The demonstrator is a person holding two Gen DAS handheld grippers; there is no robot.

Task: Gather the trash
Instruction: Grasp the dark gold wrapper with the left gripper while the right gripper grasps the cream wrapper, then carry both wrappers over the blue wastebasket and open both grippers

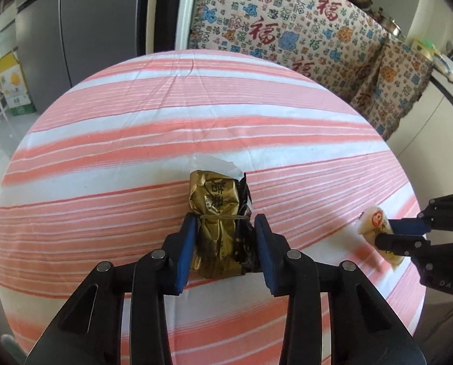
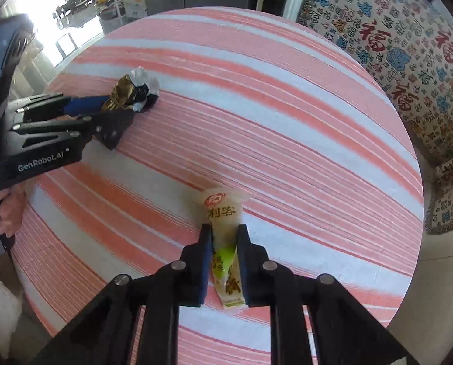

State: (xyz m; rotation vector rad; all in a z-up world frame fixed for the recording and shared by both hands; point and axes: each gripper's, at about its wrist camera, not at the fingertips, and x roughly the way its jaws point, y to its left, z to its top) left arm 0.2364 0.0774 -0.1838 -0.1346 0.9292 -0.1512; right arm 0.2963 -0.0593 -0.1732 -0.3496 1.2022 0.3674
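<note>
A crumpled gold and black wrapper [image 1: 217, 200] with a bit of white paper behind it sits between the blue pads of my left gripper [image 1: 225, 219], and both pads press on its sides. The right wrist view shows the same wrapper [image 2: 126, 89] in the left gripper [image 2: 114, 109] over the table's left part. My right gripper [image 2: 224, 228] is shut on a white snack wrapper [image 2: 222, 206] with red and green print, pinched near its middle. That white wrapper [image 1: 374, 222] and the right gripper [image 1: 387, 231] also appear at the right edge of the left wrist view.
A round table with a pink and white striped cloth [image 1: 165, 106] lies under both grippers. A patterned cloth with red characters [image 1: 287, 24] covers furniture behind it. A grey fridge [image 1: 74, 30] and a carton [image 1: 13, 85] stand at the far left. A person's hand [image 2: 10, 210] holds the left gripper.
</note>
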